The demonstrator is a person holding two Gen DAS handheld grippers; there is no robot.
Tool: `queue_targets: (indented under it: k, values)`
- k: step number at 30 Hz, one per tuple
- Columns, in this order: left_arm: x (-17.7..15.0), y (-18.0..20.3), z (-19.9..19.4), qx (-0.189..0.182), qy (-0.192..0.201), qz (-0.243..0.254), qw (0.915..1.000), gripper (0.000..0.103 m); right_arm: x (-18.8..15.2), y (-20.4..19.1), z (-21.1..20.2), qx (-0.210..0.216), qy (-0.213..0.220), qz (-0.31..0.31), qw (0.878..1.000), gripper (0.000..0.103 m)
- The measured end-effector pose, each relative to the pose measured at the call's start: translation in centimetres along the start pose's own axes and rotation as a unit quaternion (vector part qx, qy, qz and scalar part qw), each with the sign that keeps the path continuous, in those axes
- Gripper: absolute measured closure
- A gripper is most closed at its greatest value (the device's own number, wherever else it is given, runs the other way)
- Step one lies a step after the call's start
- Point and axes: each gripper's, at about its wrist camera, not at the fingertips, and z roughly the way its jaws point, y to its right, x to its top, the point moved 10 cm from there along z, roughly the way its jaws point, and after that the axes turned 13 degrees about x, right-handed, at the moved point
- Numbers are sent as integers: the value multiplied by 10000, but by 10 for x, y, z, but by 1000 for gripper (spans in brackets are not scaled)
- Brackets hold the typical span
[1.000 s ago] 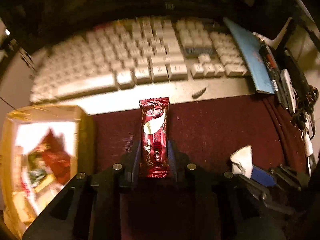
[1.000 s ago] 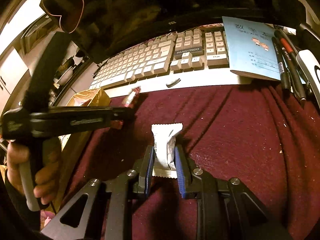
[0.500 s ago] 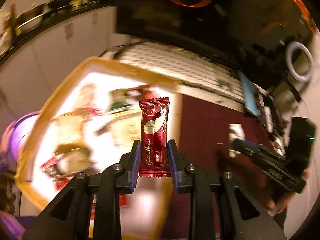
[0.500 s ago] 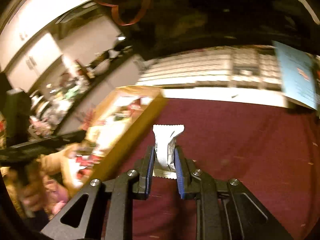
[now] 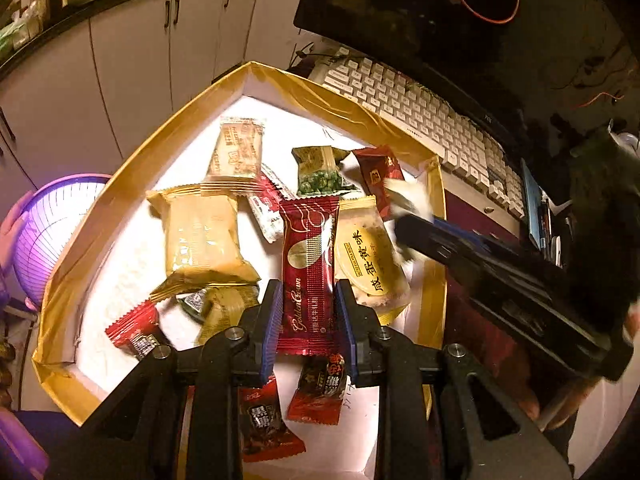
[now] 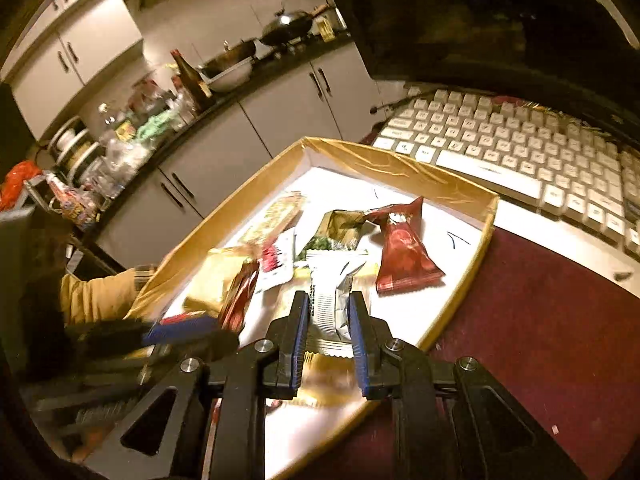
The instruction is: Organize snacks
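Our left tool (image 5: 306, 312) clamps a dark red foil snack bar (image 5: 308, 272) over the gold-rimmed white box (image 5: 434, 276) of wrapped snacks; our right tool (image 6: 329, 328) pinches a white crinkled packet (image 6: 331, 294) above it too.

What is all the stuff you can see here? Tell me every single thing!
Box: one, gold rim, white inside, beside keyboard.
Loose snacks: about ten, red, gold, green, white, in box.
Red bar: one, in left gripper, over box.
White packet: one, in right gripper, over box.
Keyboard: one, white, behind box.
Cloth: one, maroon, right of box.
Basket: one, purple, left of box.
Cabinets: white, behind.
Left gripper: black, blue pads, shut.
Right gripper: same, shut.
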Motion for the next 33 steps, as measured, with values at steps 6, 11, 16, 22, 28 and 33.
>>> queue_targets:
  k: [6,11,16,22,28,33]
  values:
    - [-5,-12,14,381,-85,16,9992,79,3,12,12,-263,-26,5,9996,79]
    - [-6,-9,6,412,123,108,9990,73,3,15,-2,-127,264,220,9993,62]
    - [-3,-1,-18,601,788,166,9949,39,-13,1,-44,46,694,277,9972,43]
    - [-10,-1,-55,861,1509,10,9848,25,-51,-9,-78,245,763,572,9951,38]
    - [-31,2,-69,1167,1424,-9,9829,25,-79,-23,-97,392,795,853,9924,32]
    - [-47,0,-81,1443,1379,-11,9799,25,-92,-40,-110,273,826,757,9933,30]
